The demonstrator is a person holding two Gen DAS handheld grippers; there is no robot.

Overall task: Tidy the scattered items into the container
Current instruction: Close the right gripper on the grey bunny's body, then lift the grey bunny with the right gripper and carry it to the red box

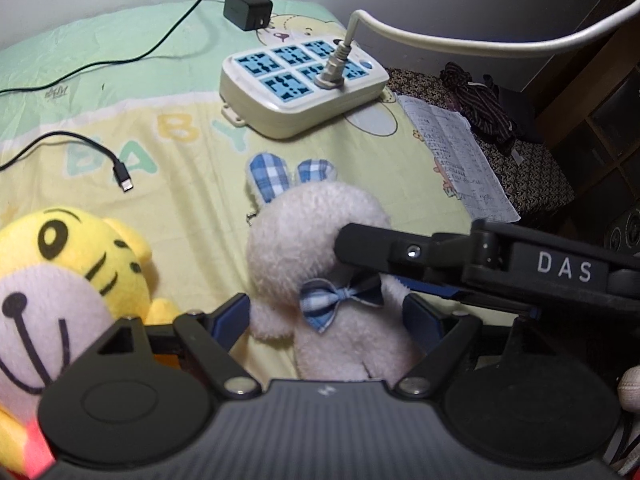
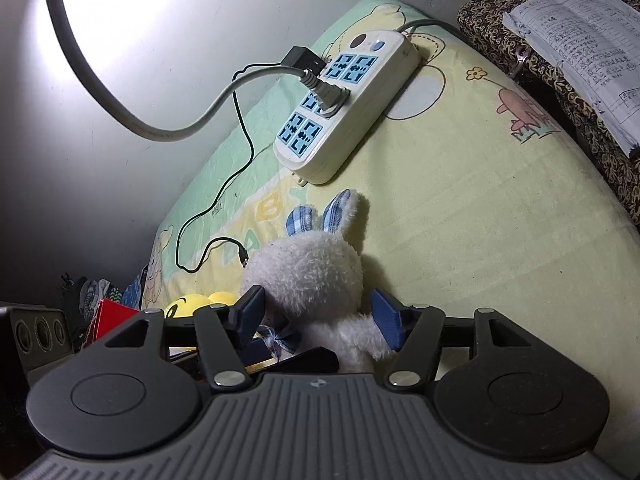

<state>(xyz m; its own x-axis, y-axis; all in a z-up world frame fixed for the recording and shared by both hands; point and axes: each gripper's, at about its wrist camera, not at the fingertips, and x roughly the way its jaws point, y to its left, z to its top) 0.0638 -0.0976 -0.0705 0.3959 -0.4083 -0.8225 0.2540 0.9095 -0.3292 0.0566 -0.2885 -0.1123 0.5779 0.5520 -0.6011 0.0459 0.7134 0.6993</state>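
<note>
A white plush bunny (image 1: 316, 232) with blue checked ears and a bow tie sits upright on the yellow-green sheet (image 1: 188, 208). My left gripper (image 1: 326, 320) straddles its body low down. The jaws stand open, with the pads close beside the fur and not squeezing it. In the right wrist view my right gripper (image 2: 320, 318) is open around the same bunny (image 2: 308, 272), one pad by its arm. One of the right gripper's fingers (image 1: 360, 240) lies against the bunny's head. A yellow tiger plush (image 1: 72, 264) sits just left of the bunny.
A white power strip (image 1: 304, 88) with a grey plug lies beyond the bunny. A black adapter (image 1: 248, 10) and a loose cable end (image 1: 122, 176) also lie on the sheet. To the right, a written paper (image 1: 456, 152) rests on a patterned cloth surface (image 1: 532, 176). A wall stands behind.
</note>
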